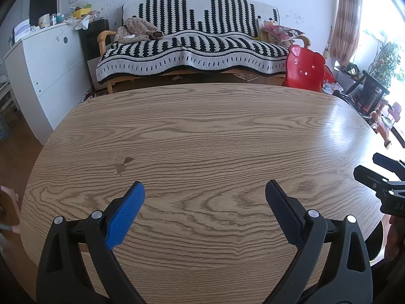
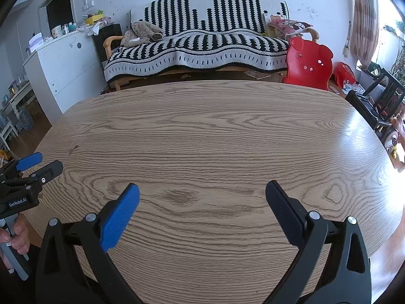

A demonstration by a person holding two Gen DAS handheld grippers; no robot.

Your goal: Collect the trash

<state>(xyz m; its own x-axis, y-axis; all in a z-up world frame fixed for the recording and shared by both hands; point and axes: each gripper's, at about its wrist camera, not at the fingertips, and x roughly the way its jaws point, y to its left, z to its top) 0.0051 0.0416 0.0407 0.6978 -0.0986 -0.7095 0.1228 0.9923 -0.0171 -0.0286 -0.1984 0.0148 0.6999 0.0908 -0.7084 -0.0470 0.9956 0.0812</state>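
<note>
Both grippers, left [image 1: 205,190] and right [image 2: 202,192], wide-jawed above wooden table [image 1: 215,131].

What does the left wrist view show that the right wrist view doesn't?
Only the left wrist view shows a small brown stain on the table, ahead of the left gripper, and the right gripper at its right edge. Only the right wrist view shows the hand holding the left gripper's handle, and a red bag beside the red chair. Both show a wooden table with no trash visible on it, the striped sofa, a white cabinet, and jaws open.
</note>
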